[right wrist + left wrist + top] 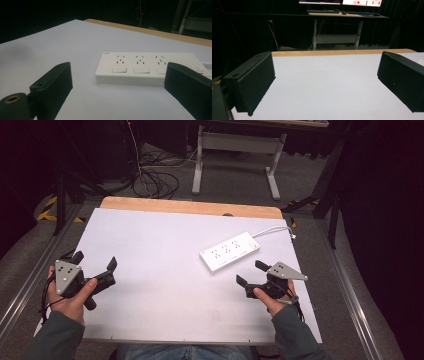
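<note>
black tongs (95, 261) w/ grey 3-cornered plates, black cables; dark green sleeves, blue jeans.

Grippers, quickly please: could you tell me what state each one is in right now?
Left gripper: open, holding nothing.
Right gripper: open, holding nothing, facing the power strip.

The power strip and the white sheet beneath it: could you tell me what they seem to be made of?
Power strip: seemingly hard white plastic, smooth and matt, with moulded sockets and rocker switches. White sheet: probably thin board or laminate, flat and matt; its bare edge exposes a light wooden tabletop behind.
</note>
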{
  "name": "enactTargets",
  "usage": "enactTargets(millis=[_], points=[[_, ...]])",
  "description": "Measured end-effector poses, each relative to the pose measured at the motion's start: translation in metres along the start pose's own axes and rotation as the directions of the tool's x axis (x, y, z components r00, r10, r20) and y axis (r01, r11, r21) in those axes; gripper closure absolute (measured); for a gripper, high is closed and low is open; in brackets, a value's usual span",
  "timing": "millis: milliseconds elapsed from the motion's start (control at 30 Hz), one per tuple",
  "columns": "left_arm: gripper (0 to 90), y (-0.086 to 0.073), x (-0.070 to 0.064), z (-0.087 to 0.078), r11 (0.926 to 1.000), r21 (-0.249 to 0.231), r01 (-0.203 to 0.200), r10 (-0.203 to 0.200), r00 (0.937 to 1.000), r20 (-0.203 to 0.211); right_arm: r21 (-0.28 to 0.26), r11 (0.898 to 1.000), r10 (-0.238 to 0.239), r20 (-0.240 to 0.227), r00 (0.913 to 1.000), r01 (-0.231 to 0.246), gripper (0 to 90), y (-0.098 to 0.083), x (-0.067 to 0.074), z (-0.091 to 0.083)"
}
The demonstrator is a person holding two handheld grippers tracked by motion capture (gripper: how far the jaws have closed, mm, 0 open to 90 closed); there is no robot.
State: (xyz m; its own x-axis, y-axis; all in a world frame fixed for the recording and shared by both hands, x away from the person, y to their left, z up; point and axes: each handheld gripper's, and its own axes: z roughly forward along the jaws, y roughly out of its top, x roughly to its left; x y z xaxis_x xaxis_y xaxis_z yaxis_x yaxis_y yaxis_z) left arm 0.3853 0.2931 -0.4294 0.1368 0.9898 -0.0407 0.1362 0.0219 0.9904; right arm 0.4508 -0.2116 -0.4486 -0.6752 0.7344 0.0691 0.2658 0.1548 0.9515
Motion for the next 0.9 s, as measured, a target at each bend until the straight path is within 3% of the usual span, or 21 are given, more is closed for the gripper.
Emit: enactTargets(millis=[300, 600, 733, 900], points=[[1.8, -0.0009, 0.0030, -0.0034, 1.0000, 0.004, 0.006, -0.006, 0.9999, -0.011, 0.002, 1.000, -0.013, -0.014, 0.9998, 0.013, 10.7, 0.0014, 0.0013, 0.0052], [2.0, -0.0008, 0.0008, -0.0007, 0.9999, 0.011, 0.006, -0.006, 1.0000, -0.001, 0.000, 1.000, -0.009, 0.002, 1.0000, 0.009, 10.8, 0.0014, 0.0005, 0.0023], [2.0, -0.0008, -0.0001, -0.0001, 0.9999, 0.012, 0.003, -0.003, 1.0000, 0.005, 0.002, 1.000, -0.008, -0.004, 1.0000, 0.008, 24.6, 0.0018, 0.0008, 0.0005], [2.1, -0.0009, 0.0002, 0.0002, 0.9999, 0.012, 0.005, -0.005, 1.0000, 0.004, 0.002, 1.000, -0.011, 0.003, 0.9999, 0.011, 35.5, 0.0021, 0.0004, 0.0000]])
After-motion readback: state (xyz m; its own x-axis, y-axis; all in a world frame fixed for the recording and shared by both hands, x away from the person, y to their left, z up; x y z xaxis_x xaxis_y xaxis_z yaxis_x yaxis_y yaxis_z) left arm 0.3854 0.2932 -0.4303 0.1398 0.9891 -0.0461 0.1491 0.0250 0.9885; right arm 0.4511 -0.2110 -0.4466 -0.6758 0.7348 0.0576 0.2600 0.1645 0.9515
